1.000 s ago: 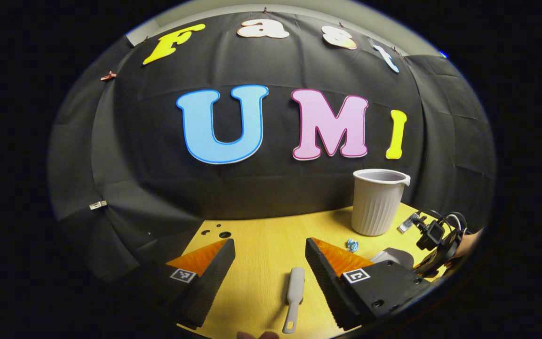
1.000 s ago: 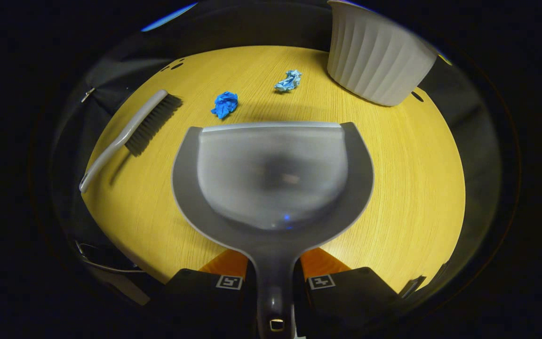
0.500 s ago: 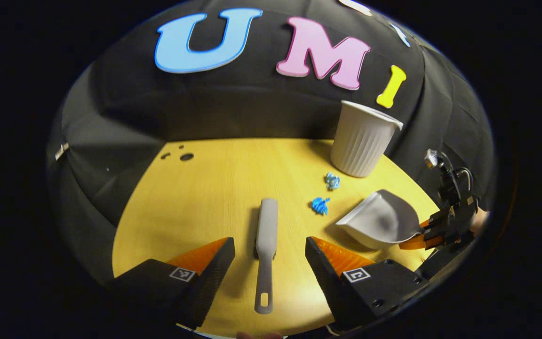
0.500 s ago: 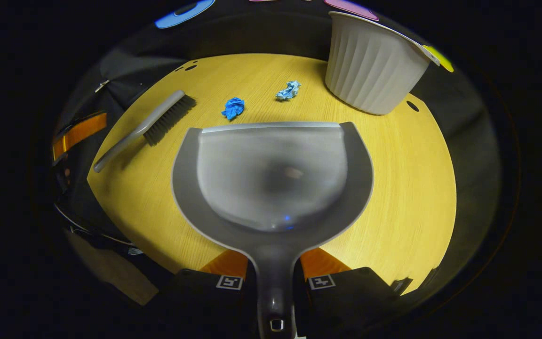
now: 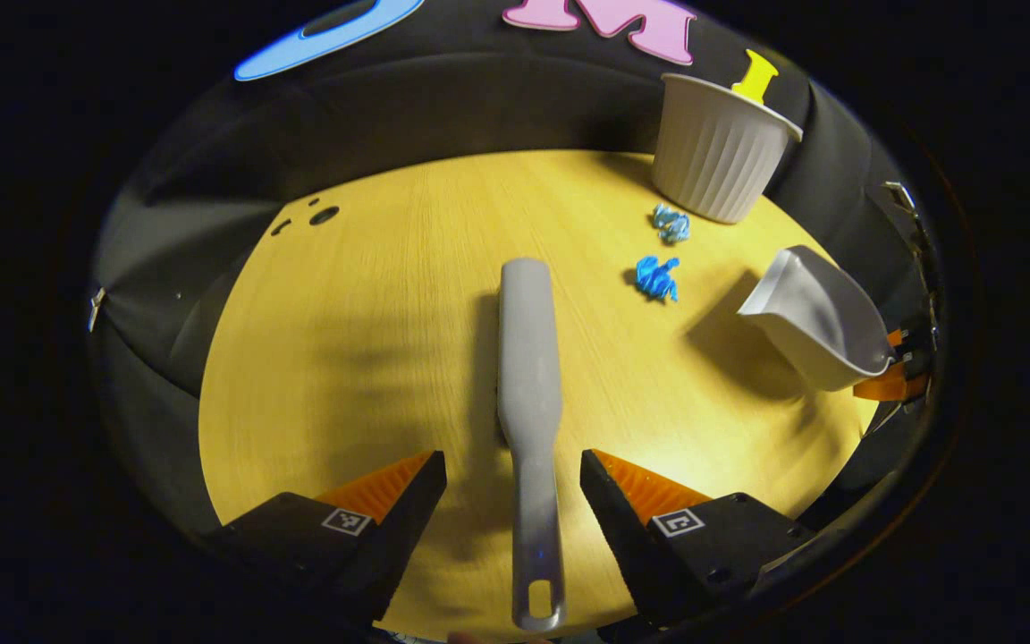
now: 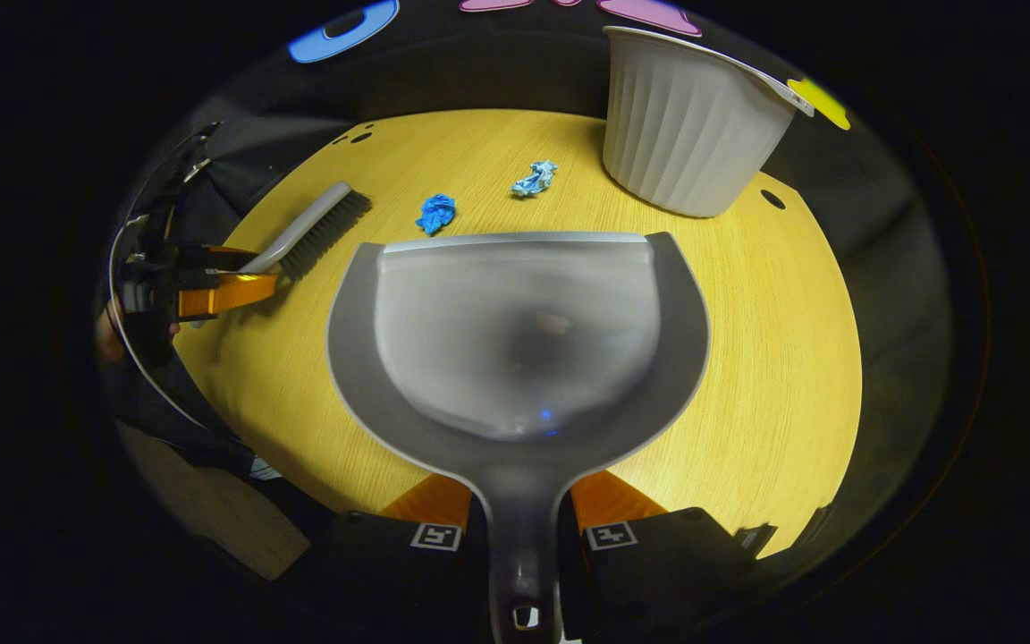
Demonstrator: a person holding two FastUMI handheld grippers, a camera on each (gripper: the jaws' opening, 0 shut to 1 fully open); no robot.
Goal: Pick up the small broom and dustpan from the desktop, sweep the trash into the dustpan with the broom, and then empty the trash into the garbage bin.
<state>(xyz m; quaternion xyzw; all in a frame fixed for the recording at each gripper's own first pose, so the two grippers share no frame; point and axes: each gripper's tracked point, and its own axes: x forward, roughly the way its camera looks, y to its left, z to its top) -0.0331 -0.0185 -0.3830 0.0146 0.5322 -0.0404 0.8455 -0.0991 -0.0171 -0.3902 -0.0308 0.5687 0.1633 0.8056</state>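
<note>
The grey small broom (image 5: 528, 358) lies on the yellow wooden desktop (image 5: 372, 358), bristles down. Its handle runs back between the fingers of my left gripper (image 5: 513, 483), which is open and low around it without pressing. My right gripper (image 6: 522, 523) is shut on the handle of the grey dustpan (image 6: 515, 331); the pan hangs tilted above the desktop (image 6: 774, 340), seen as the dustpan (image 5: 814, 317) at the right. Two crumpled blue trash wads (image 5: 656, 277) (image 5: 671, 222) lie between broom and pan. The ribbed white garbage bin (image 5: 719, 148) stands behind them.
Small cable holes (image 5: 323, 215) mark the desktop's far left corner, and another hole (image 6: 772, 199) sits beside the bin (image 6: 685, 134). The black cloth wall closes the back. In the right gripper view the broom (image 6: 314, 231) lies far left with the left gripper (image 6: 251, 273) at its handle.
My left gripper tilted down and moved in on the broom, so the handle now lies between its open fingers. The right gripper keeps the dustpan, nearly still.
</note>
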